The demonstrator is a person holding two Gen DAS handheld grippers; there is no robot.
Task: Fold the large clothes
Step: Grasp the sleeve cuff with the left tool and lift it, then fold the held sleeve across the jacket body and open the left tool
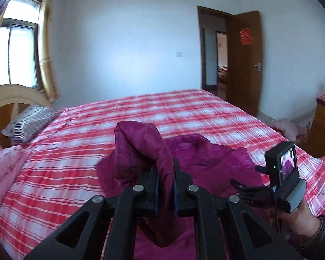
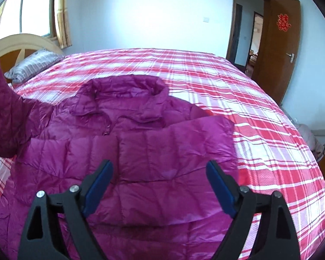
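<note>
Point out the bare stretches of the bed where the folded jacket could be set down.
The plaid sheet lies bare between the jacket's collar and the far edge by the door, and on the strip right of the folded-in sleeve. It is crowded near the headboard, by the striped pillow and pink quilt, and where the left gripper lifts jacket fabric.

Magenta quilted jacket (image 2: pixel 123 151) lies face-up, one sleeve folded across.

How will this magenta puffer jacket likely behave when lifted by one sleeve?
Probably floppy: the sleeve clamped in the left tool droops over it. Likely light for its bulk, given the puffy quilting across the jacket. Its shiny shell may slip on the bedsheet.
</note>
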